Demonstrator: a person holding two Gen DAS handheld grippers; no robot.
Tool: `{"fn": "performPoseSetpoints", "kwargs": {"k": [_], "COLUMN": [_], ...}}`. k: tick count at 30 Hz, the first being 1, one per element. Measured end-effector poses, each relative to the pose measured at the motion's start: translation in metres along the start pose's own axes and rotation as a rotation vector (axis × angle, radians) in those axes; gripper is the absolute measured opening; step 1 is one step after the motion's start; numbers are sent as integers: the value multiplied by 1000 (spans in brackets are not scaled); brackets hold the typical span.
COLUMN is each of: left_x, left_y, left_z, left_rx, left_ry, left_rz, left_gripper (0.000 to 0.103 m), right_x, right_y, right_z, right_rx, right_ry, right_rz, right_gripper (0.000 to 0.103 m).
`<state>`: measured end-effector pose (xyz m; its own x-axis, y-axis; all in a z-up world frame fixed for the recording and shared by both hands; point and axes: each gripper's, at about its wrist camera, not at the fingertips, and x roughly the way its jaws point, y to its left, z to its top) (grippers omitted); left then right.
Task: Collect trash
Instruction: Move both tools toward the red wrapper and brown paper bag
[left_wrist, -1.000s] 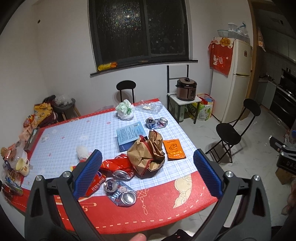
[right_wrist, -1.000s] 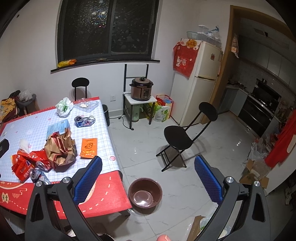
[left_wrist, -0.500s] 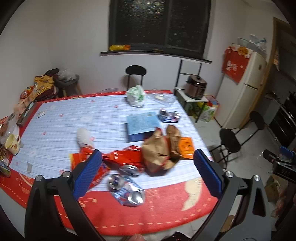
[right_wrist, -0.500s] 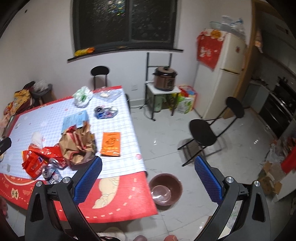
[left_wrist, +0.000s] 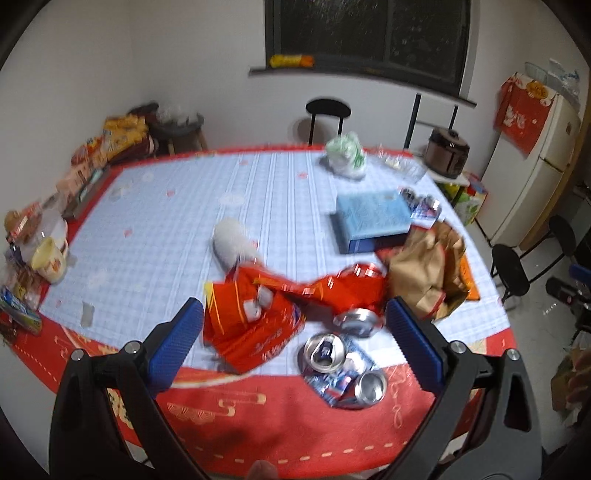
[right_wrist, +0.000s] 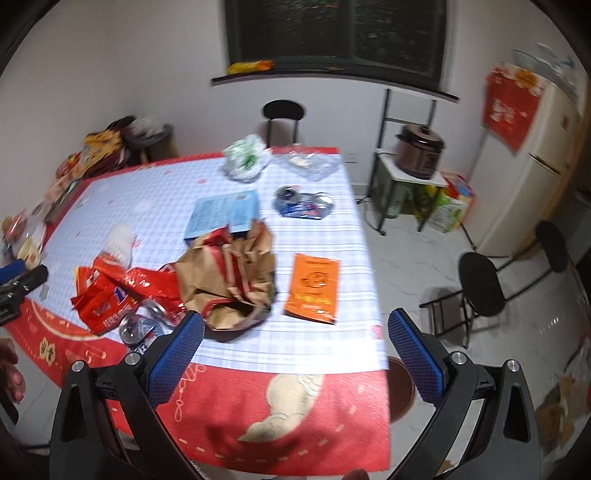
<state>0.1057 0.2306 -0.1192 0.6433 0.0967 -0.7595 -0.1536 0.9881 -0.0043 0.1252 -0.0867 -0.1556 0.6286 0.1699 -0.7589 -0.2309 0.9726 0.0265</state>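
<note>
Trash lies on the table (left_wrist: 177, 206): red snack bags (left_wrist: 255, 317), crushed cans (left_wrist: 343, 365), a brown paper bag (left_wrist: 424, 269), a white tissue wad (left_wrist: 232, 243), a blue box (left_wrist: 369, 218). My left gripper (left_wrist: 295, 317) is open and empty, above the near table edge, framing the red bags and cans. My right gripper (right_wrist: 295, 332) is open and empty, near the front edge by the paper bag (right_wrist: 229, 280) and an orange packet (right_wrist: 314, 288). Red bags (right_wrist: 110, 295) and flattened cans (right_wrist: 303, 203) show there too.
A white-green plastic bag (left_wrist: 345, 155) and clear wrap (right_wrist: 310, 162) sit at the far edge. A cup (left_wrist: 48, 258) and snacks line the left side. A brown basin (right_wrist: 400, 387) is on the floor by the table corner. Black chairs (right_wrist: 480, 288), a rice cooker (right_wrist: 419, 151) and fridge (right_wrist: 535, 177) stand right.
Both grippers have moved closer to the table and tilted down onto it. The jaws stayed open. Nothing on the table has moved.
</note>
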Motion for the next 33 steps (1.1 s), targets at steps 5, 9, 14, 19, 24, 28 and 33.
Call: {"fn": "performPoseSetpoints", "kwargs": {"k": [5, 9, 14, 19, 24, 28, 33], "left_x": [26, 42, 47, 53, 62, 72, 103], "left_y": [11, 16, 28, 51, 69, 65, 51], "left_z": [-21, -33, -36, -32, -26, -20, -21], "left_rx": [-47, -50, -51, -97, -128, -22, 220], "left_ry": [82, 133, 137, 142, 129, 102, 101], "left_rz": [-34, -42, -29, -27, -46, -81, -56], "left_gripper": [97, 97, 96, 91, 91, 95, 96], "right_x": [24, 41, 52, 54, 58, 61, 66], "right_y": [21, 24, 26, 29, 32, 31, 31], "right_z": [-3, -7, -10, -5, -1, 2, 4], "right_rx": [-33, -14, 11, 4, 1, 10, 15], "right_ry": [61, 120, 143, 142, 140, 143, 152], "right_rz": [64, 97, 115, 130, 132, 127, 127], "right_gripper": [98, 98, 97, 90, 88, 88, 88]}}
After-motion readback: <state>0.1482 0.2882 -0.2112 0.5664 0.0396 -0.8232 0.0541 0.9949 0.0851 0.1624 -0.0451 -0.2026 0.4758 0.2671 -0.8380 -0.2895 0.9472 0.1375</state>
